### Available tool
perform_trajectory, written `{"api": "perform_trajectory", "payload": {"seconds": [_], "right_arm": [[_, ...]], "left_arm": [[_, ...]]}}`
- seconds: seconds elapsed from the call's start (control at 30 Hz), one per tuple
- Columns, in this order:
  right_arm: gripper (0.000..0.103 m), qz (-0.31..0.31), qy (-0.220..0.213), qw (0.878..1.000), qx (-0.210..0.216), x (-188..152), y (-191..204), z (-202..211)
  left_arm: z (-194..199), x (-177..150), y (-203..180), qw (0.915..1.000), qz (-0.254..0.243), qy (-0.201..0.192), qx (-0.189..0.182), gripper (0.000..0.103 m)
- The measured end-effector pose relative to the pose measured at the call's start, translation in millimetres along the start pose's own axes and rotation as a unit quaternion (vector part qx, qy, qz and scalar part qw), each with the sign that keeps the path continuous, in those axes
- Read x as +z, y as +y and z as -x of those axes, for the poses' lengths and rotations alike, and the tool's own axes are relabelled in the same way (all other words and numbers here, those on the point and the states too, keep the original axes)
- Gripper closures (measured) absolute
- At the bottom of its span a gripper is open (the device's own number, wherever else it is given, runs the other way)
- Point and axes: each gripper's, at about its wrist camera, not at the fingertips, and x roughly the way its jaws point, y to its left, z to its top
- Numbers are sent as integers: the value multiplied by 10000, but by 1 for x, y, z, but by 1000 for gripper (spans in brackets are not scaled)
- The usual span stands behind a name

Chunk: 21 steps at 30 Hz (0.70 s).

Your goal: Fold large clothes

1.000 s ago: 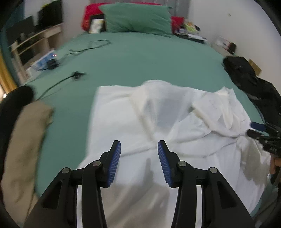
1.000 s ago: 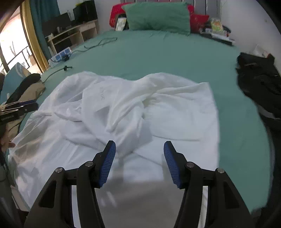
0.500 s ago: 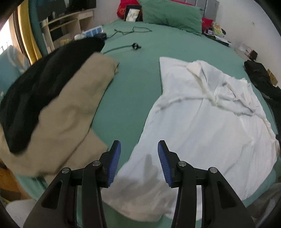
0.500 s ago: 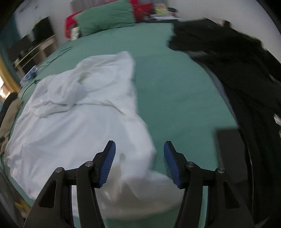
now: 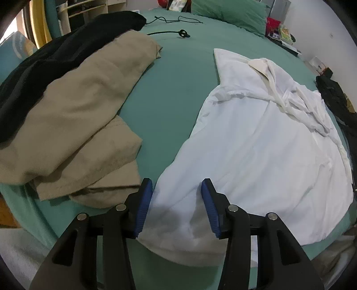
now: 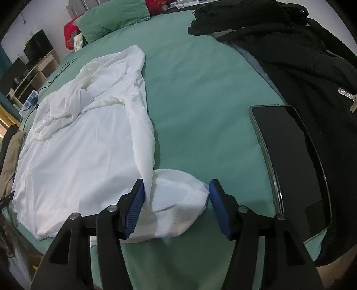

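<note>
A large white garment (image 5: 256, 145) lies spread and creased on the green bed sheet (image 5: 174, 84). My left gripper (image 5: 177, 189) hangs over its near left corner. Its jaws are opening, and the cloth lies between the blue pads (image 5: 146, 200) without being pinched. In the right wrist view the same garment (image 6: 89, 145) has its near right corner bunched into a soft lump. My right gripper (image 6: 177, 189) stands open around that lump, with a raised fold brushing the left pad (image 6: 137, 200).
Folded tan clothes (image 5: 78, 100) with a black garment (image 5: 44, 62) on top lie left of the white one. A black cable (image 5: 174, 32) and green pillow (image 5: 227, 11) lie farther up the bed. On the right are a dark phone (image 6: 290, 160) and a black jacket (image 6: 301, 55).
Both grippers have left the middle of the white garment, going outward and lower: the left one to its near left corner, the right one to its near right corner.
</note>
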Motion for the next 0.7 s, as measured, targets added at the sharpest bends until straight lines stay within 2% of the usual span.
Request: {"api": "perform_trajectory", "payload": {"seconds": [0.1,0.2,0.33,0.4,0.5,0.6,0.7], "right_arm": [[42,63,71,9998,151,-5,6,-1],[26,351,181,9979,504,-13,24,-3],[26,721,259,9944,726,-19,37,-2],[26,710,208,9955,591,-18,34,1],[26,833,100,9965,-63,-11,26,2],[26,1257,214,9918,-111,-6,31,-10],[26,1826,229,9826,-256,-15,47,-16]], "left_arm": [[4,-4,0,10000,12,7,-59,47],[2,-6,-2,9999,-37,108,10,45],[2,-5,-2,9997,-60,223,-27,45],[3,-8,-3,9994,-155,304,-107,45],[3,-12,-10,9983,-390,414,-115,44],[1,-14,-14,9977,-523,429,18,44],[1,-13,-14,9976,-545,419,30,44]]}}
